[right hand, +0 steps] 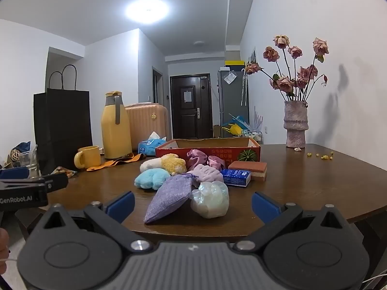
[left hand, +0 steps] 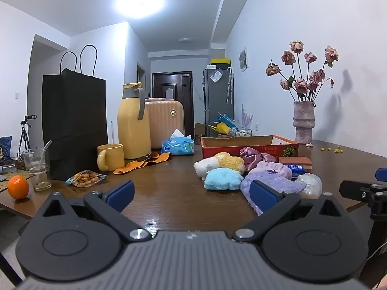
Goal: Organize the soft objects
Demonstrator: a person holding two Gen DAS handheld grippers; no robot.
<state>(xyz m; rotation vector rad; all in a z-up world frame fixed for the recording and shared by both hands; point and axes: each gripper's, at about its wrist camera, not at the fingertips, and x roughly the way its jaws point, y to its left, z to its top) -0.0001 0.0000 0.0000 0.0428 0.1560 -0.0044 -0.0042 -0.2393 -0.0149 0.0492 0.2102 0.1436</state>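
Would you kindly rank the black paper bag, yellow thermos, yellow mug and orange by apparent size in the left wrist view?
1. black paper bag
2. yellow thermos
3. yellow mug
4. orange, close to the mug, and nearer the camera, so unsure.

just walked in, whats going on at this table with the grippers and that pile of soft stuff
A person holds two tongs at the near table edge. The left tongs and right tongs are both open and empty. The soft things, such as the lilac pouch and blue plush, lie piled before the cardboard box, none visibly in it.
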